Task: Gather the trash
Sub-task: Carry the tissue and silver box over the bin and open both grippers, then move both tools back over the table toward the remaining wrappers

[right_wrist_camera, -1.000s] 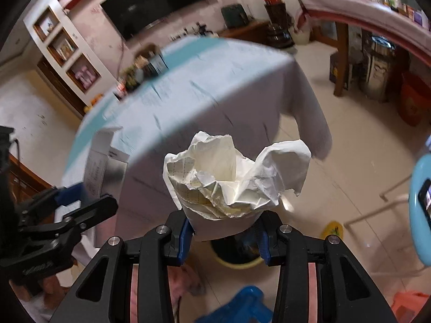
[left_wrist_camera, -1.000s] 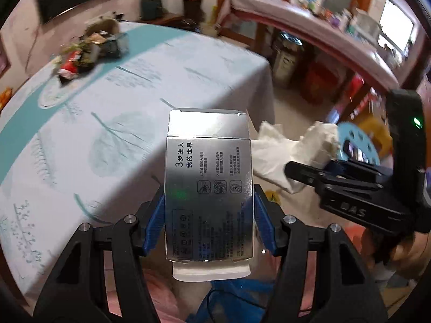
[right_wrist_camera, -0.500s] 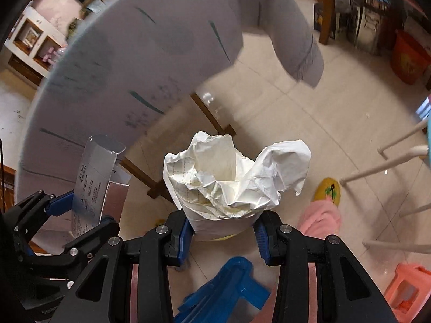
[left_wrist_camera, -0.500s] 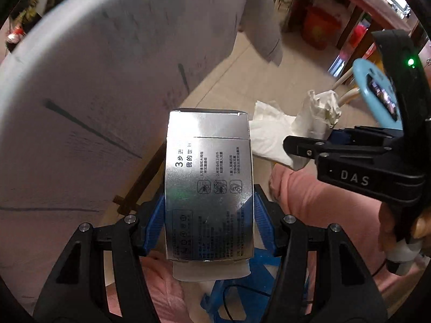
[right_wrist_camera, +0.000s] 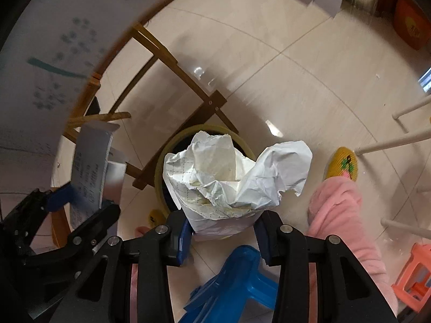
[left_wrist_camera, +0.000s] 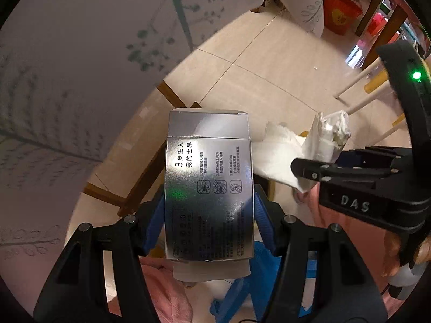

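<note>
Left wrist: left tool (left_wrist_camera: 208,210) clamps silver box (left_wrist_camera: 209,188); worktop top gone from view, floor now below. Right wrist: right tool (right_wrist_camera: 222,227) grips crumpled paper (right_wrist_camera: 231,177), now lowered right over bin (right_wrist_camera: 161,169). Drop looks next.

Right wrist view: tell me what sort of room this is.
Probably a home dining or living area. A cloth-draped table on a wooden frame stands over a glossy tiled floor, with small plastic stools and a yellow-rimmed bin beside it.
</note>
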{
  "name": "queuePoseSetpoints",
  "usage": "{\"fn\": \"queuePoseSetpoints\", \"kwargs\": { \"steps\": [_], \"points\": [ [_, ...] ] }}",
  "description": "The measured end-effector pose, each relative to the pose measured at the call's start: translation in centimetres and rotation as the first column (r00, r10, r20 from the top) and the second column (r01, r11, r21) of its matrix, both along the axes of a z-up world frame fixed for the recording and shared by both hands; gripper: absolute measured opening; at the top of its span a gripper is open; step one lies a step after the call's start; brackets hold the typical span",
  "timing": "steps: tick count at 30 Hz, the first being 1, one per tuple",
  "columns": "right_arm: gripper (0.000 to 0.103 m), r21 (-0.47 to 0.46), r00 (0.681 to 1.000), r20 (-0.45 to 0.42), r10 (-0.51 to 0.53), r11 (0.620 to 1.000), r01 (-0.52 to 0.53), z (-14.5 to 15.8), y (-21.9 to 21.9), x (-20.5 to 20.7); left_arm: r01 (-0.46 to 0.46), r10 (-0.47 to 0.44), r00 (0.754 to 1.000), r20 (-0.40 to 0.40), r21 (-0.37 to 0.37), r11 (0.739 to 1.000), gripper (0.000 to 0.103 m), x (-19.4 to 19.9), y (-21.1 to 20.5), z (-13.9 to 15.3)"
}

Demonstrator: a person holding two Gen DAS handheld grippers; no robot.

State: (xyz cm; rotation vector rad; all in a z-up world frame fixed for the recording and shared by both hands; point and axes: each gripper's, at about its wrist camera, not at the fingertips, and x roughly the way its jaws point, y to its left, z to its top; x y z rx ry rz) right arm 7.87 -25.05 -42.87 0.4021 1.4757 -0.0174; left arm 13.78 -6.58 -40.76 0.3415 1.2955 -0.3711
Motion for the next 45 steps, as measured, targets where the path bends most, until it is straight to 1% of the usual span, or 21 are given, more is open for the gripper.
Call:
{"fn": "queuePoseSetpoints", "kwargs": {
  "steps": [2,7,12,14,16,17,21,24,25,28,29,30,35,37,42,45],
  "points": [
    [0.04,0.001,1.0,-0.018,0.001,1.0,-0.001,-1.1,0.7,1.3,0.0,0.0,1.0,0.003,0.002,1.0,0.057,0.2,-0.1,-0.4],
    [0.04,0.015,0.998,-0.055,0.004,1.0,-0.004,-3.5,1.0,2.1,0.0,0.0,1.0,0.003,-0.004,1.0,0.059,1.0,0.0,-1.1],
    [0.041,0.023,0.997,-0.078,0.008,1.0,-0.006,-5.3,1.4,2.6,-0.005,0.005,1.0,0.009,0.035,0.999,0.06,1.2,-0.1,-1.7],
    [0.041,0.03,0.997,-0.081,0.004,1.0,-0.002,-5.7,1.4,2.8,-0.005,0.005,1.0,0.011,0.036,0.999,0.06,1.1,-0.2,-1.8],
    [0.041,0.037,0.997,-0.083,0.0,0.999,0.003,-6.0,1.5,3.0,0.0,-0.001,1.0,0.012,0.033,0.999,0.068,1.1,-0.3,-1.6],
    [0.041,0.04,0.996,-0.084,0.0,0.999,0.004,-6.1,1.6,3.1,0.001,-0.002,1.0,0.016,0.036,0.999,0.074,0.9,-0.4,-1.5],
    [0.043,0.053,0.997,-0.08,0.0,0.999,0.004,-6.0,2.0,3.4,0.0,-0.002,1.0,0.024,0.05,0.999,0.079,0.7,-0.5,-1.0],
    [0.043,0.065,0.997,-0.081,0.001,0.998,0.005,-6.1,2.4,3.6,-0.004,0.003,1.0,0.023,0.052,0.999,0.079,0.3,-1.1,-0.9],
    [0.044,0.07,0.997,-0.083,0.001,0.998,0.005,-6.1,2.4,3.7,-0.005,0.004,1.0,0.023,0.052,0.999,0.08,0.4,-0.7,-0.9],
    [0.053,0.094,0.996,-0.087,-0.011,0.995,0.019,-6.2,2.6,3.7,-0.012,0.011,1.0,0.025,0.045,0.999,0.08,0.5,-0.3,-0.6],
    [0.06,0.097,0.996,-0.084,-0.018,0.995,0.026,-6.1,2.5,3.7,-0.014,0.012,1.0,0.027,0.044,0.999,0.08,0.5,-0.2,-0.4],
    [0.065,0.099,0.997,-0.078,-0.026,0.995,0.033,-6.0,2.5,3.7,-0.015,0.014,0.999,0.029,0.045,0.999,0.08,0.4,-0.1,-0.3],
    [0.066,0.117,0.998,-0.056,-0.03,0.992,0.036,-5.4,2.4,3.8,-0.012,0.01,0.999,0.038,0.044,0.999,0.08,0.1,0.1,0.3],
    [0.066,0.118,0.998,-0.052,-0.03,0.992,0.036,-5.1,2.4,3.8,-0.004,0.002,0.999,0.041,0.046,0.999,0.08,0.0,0.1,0.0],
    [0.066,0.113,0.999,-0.032,-0.033,0.993,0.036,-3.5,2.1,3.8,0.017,-0.019,0.999,0.05,0.039,0.999,0.08,-0.8,-0.1,1.6],
    [0.066,0.098,0.999,-0.013,-0.031,0.995,0.032,-1.7,1.7,3.5,0.024,-0.025,0.998,0.058,0.015,1.0,0.079,-1.2,0.0,3.5]
  ]
}}
